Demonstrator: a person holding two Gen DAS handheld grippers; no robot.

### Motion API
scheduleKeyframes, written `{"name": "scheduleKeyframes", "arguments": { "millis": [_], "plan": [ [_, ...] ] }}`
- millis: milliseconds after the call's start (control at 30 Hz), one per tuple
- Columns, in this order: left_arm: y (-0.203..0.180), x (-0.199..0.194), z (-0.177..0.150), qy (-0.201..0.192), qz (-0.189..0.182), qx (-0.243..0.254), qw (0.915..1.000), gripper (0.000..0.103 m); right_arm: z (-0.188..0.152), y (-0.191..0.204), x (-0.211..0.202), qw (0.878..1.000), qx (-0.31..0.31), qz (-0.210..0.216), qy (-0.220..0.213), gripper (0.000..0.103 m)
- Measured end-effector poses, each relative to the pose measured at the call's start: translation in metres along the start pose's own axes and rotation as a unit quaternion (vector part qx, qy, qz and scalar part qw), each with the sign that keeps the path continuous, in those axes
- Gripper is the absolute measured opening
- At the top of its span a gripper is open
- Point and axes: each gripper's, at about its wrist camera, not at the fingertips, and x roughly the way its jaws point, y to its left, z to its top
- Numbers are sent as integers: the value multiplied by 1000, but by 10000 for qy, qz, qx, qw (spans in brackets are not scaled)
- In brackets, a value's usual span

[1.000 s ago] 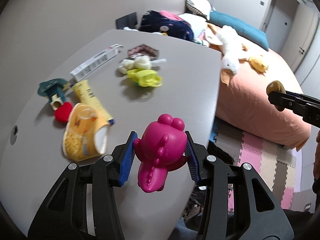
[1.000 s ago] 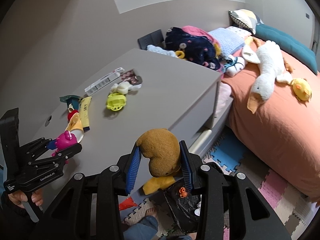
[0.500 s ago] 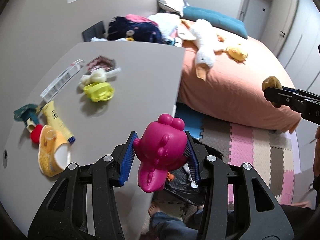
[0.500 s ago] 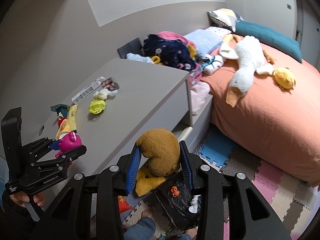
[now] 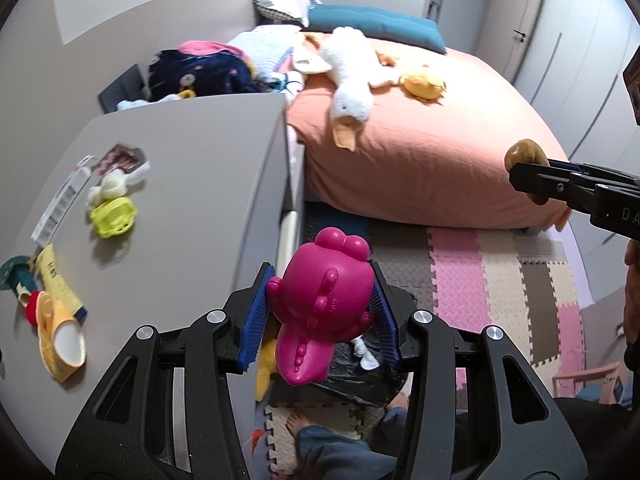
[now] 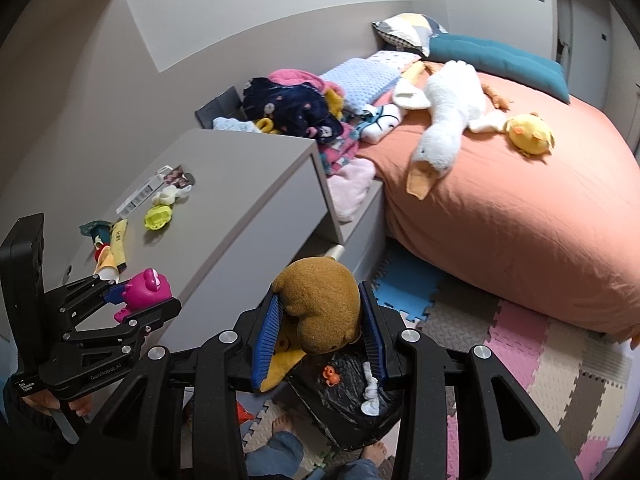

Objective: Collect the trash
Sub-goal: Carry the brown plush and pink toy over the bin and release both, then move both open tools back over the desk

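My left gripper point(image 5: 320, 312) is shut on a magenta plastic toy point(image 5: 320, 308), held past the grey table's edge above a black trash bag point(image 5: 356, 372) on the floor. My right gripper point(image 6: 320, 320) is shut on a brown plush toy point(image 6: 320, 308), held above the same black bag point(image 6: 352, 404), which holds a small orange item and white scraps. The left gripper with the magenta toy point(image 6: 146, 286) shows at the left of the right wrist view. The right gripper with the brown plush point(image 5: 526, 158) shows at the right of the left wrist view.
The grey table point(image 5: 192, 152) bears a yellow-green toy point(image 5: 112, 216), a white toy, a yellow tube point(image 5: 56, 280), a yellow shoe point(image 5: 60, 340), a white strip and a wrapper. An orange bed point(image 6: 500, 200) with a white goose plush stands to the right. Foam mats cover the floor. Bare feet show below.
Both grippers have moved right, away from over the table and out above the black bag on the floor. Each keeps its toy.
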Motion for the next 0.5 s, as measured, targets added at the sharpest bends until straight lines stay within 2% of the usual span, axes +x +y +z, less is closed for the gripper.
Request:
{"name": "scheduleKeyframes", "arguments": {
  "millis": [67,167,233,500],
  "plan": [
    [-6,2,0,44,-39,61,10000,47,-2,-5,-2,10000,49,10,14,42],
    [-19,8,-2,124,94,242,9996,98,-6,-15,-6,9998,179,12,-2,59],
    [-23,9,-4,110,97,329,9994,97,-7,-21,-9,9996,235,-128,-54,65],
    [-21,9,-1,134,181,299,9993,97,-6,-31,-10,9993,320,-175,-110,67]
  ]
}}
